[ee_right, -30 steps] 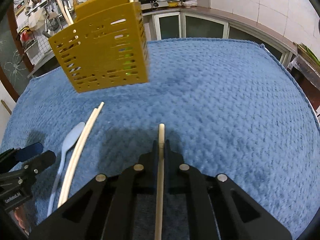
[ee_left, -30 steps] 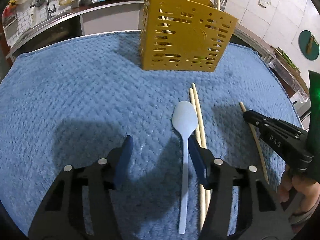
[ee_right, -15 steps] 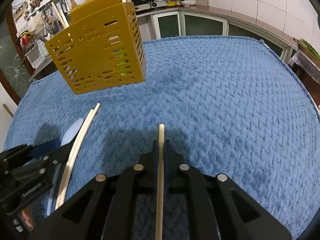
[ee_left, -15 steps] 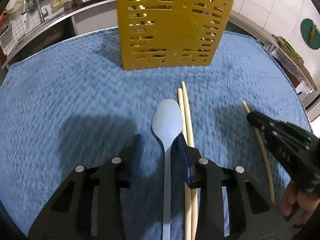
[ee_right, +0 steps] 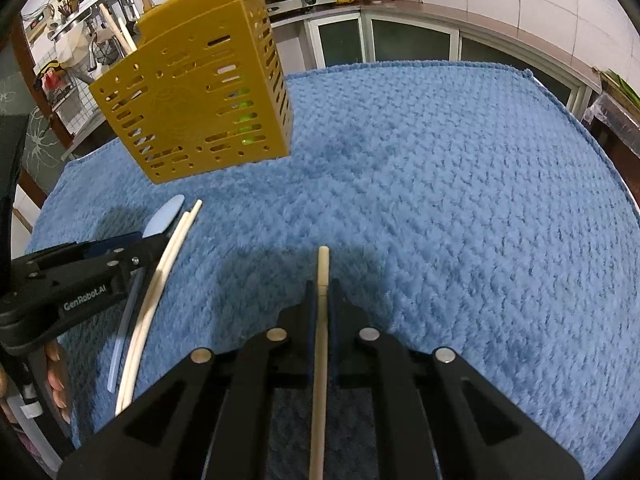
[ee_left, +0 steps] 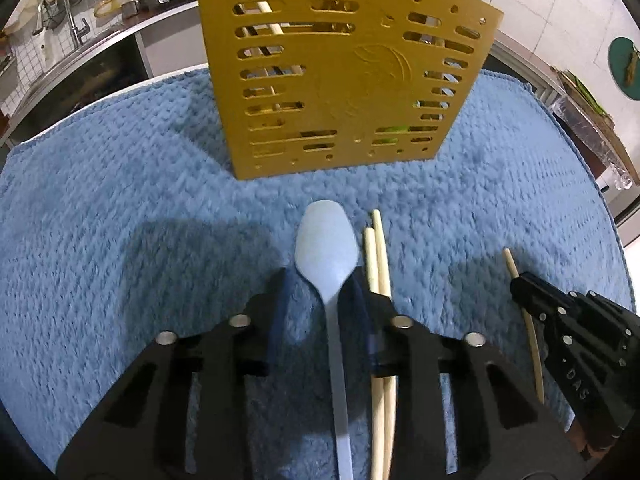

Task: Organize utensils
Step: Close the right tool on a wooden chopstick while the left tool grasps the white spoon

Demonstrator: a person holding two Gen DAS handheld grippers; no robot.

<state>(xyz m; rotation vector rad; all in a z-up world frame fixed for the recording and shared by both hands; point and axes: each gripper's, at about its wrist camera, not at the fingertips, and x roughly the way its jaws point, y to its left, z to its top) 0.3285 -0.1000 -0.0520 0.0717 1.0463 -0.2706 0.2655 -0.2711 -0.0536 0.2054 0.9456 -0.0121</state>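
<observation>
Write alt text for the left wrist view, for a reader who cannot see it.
The left gripper is closing its jaws around the handle of a pale blue spoon lying on a blue towel, not yet pressing it. Two chopsticks lie beside the spoon; a yellow perforated utensil holder stands behind. At right, the right gripper grips a single chopstick.

We're looking at the left gripper point(ee_left: 320, 284): matte black plastic, two broad arms with cut-out slots, round silver bolt heads across the knuckles, and dark blue pads point(ee_left: 280, 300) lining the fingers. The right gripper point(ee_right: 321, 292) is its twin, black with the same silver bolts and blue lining. From the side we read white lettering, "GenRobot.AI" on the left body and "DAS" on the right, and bare fingertips point(ee_right: 56, 380) show beneath.
</observation>
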